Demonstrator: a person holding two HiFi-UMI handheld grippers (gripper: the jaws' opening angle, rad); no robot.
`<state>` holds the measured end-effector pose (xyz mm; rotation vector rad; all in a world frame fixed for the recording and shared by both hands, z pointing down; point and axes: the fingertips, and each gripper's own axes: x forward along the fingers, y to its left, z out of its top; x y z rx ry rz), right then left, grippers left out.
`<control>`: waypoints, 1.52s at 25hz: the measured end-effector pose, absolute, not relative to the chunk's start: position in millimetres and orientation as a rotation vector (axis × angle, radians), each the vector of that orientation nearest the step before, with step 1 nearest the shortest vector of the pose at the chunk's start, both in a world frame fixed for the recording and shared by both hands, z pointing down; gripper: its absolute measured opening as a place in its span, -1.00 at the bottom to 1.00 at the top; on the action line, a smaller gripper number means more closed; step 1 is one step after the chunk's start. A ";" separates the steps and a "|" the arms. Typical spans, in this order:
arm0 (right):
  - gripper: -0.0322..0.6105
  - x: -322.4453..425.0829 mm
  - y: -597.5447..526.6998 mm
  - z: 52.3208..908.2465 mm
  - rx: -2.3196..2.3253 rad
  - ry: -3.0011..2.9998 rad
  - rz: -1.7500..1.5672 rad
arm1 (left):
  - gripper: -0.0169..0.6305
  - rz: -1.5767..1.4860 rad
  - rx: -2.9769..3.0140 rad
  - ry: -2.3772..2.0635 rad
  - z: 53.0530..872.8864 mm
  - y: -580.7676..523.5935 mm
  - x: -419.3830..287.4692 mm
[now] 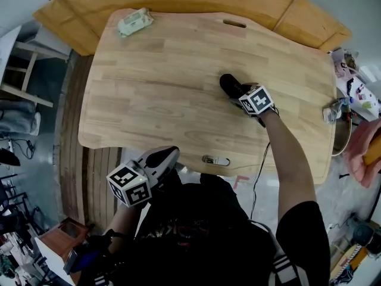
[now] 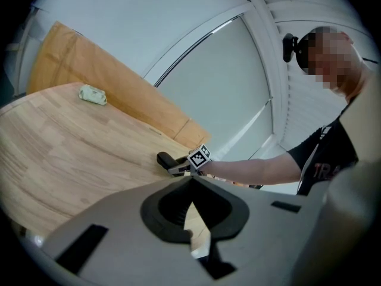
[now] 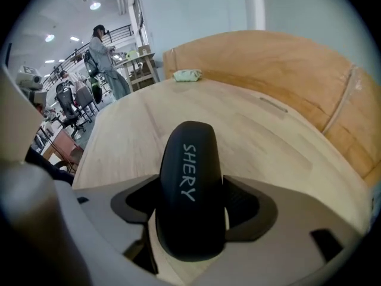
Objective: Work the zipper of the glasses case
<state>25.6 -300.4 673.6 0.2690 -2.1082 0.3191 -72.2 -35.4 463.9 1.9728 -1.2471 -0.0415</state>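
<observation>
Your right gripper (image 1: 237, 93) is at centre right of the head view, pointed down at the black glasses case (image 1: 228, 83) lying on the light wooden table (image 1: 178, 70). From there you only see the case's far end poking out past the marker cube (image 1: 257, 100).

The right gripper view fills that in. Your right gripper (image 3: 190, 210) has its jaws spread wide with the glasses case (image 3: 189, 177) lengthwise between them. White lettering "SHERY" runs along the lid. The ribbed pad (image 3: 241, 202) at frame right sits beside the case, not pressing it. No zipper can be made out in any view.

Your left gripper (image 1: 171, 154) is at lower centre of the head view, over the table's near edge and well apart from the case. The left gripper view shows your left gripper (image 2: 190, 189) with its jaws closed together and nothing in them. Only this view gets the side-on look: mid-frame, the right gripper (image 2: 177, 168) is at the case (image 2: 165, 158), with your forearm (image 2: 250, 170) running off right.

The pale-green packet (image 1: 135, 21) sits at the table's upper left corner. It also shows upper left in the left gripper view (image 2: 93, 94) and top centre in the right gripper view (image 3: 187, 75).

Only the right gripper view shows a person (image 3: 106, 55) standing upper left.
</observation>
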 end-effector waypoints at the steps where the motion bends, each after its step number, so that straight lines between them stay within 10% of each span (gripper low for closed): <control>1: 0.18 25.3 -300.0 667.1 0.286 -2.133 0.333 | -0.91 -0.041 1.981 -1.242 463.2 -36.0 -72.0; 9: 0.17 4.4 -262.3 555.5 0.236 -2.538 0.706 | -0.90 -0.061 2.096 -1.149 448.1 -53.0 -61.6; 22: 0.17 -30.2 -120.4 406.6 -0.166 -2.865 0.733 | 0.08 -0.288 2.290 -0.992 381.2 -100.1 -55.4; 38: 0.17 -46.0 -48.8 366.4 -0.409 -2.912 0.836 | 0.17 -0.352 2.472 -0.685 328.1 -89.8 -30.6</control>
